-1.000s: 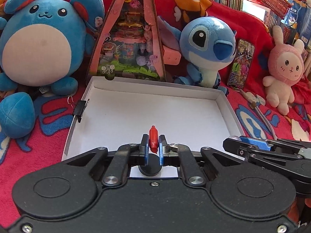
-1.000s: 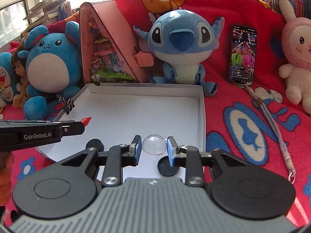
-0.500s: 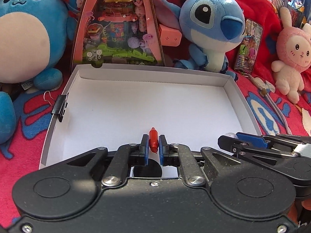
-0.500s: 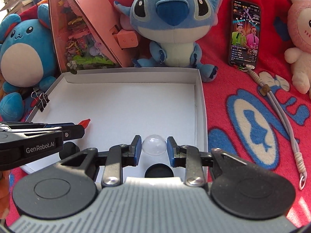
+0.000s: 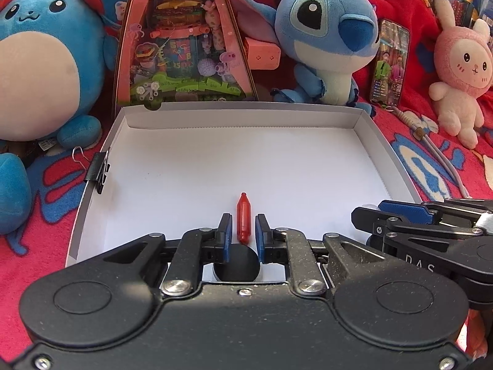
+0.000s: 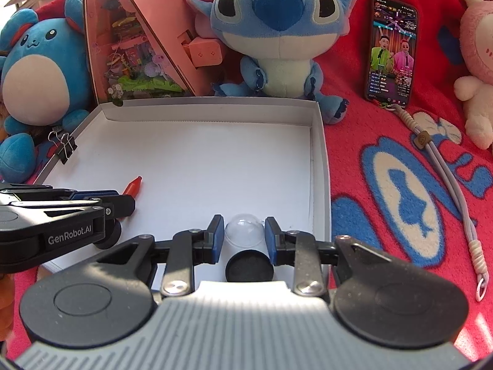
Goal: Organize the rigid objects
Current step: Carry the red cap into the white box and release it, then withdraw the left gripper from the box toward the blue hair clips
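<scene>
On a red blanket [image 5: 385,6] sits a white box [image 5: 215,166]. Over it, the left gripper [image 5: 243,231] stands spread around a red peg [image 5: 243,219]; the right gripper [image 6: 244,235] is parted beside a clear dome [image 6: 244,231].

A red crayon-shaped piece [image 5: 243,218] lies in a white box [image 5: 240,111] on a red, blue-patterned blanket [image 6: 400,191].
</scene>
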Tool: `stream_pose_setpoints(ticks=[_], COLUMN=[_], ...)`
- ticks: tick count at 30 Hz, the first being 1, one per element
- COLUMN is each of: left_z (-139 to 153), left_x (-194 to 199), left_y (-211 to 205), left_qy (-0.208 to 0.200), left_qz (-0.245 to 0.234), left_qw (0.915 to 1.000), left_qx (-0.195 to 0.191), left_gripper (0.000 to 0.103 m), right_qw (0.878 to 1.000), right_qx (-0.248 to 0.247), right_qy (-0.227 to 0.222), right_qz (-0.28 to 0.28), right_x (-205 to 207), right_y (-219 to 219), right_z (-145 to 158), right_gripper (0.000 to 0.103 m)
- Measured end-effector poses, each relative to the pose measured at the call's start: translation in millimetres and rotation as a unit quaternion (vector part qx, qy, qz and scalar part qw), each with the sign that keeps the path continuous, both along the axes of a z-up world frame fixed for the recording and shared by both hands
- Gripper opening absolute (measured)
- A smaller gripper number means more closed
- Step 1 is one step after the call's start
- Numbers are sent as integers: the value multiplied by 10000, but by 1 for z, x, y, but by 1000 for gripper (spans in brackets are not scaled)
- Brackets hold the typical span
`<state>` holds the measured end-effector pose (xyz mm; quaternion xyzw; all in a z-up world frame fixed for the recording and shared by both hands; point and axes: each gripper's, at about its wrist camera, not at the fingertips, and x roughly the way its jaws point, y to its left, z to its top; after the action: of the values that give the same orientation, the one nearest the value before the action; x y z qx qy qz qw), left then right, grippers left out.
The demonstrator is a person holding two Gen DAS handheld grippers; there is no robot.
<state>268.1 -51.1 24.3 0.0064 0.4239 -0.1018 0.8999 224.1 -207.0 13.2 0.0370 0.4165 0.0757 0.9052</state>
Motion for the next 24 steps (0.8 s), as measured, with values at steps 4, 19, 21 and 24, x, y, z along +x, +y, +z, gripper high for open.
stream_pose_setpoints(ticks=[4, 19, 21, 24], left_z=[17, 45, 45, 41], left_x=[-22, -148, -164, -185], left_y=[4, 31, 32, 34], left_qy=[-275, -971, -1066, -1158], left_qz=[-98, -234, -229, -197], left_qw=[9996, 9938, 9928, 9919], left_qx=[-9, -494, -499, -476], left_gripper=[45, 77, 78, 80], right_qw=[9995, 9889, 9876, 9856], right_qx=[28, 29, 24, 20], right_qy=[-311, -1288, -1358, -1468], right_qz=[89, 743, 791, 843], right_x=[-18, -133, -148, -166], right_y=[-5, -14, -14, -12], right_z=[12, 32, 32, 29], right_gripper=[55, 87, 89, 92])
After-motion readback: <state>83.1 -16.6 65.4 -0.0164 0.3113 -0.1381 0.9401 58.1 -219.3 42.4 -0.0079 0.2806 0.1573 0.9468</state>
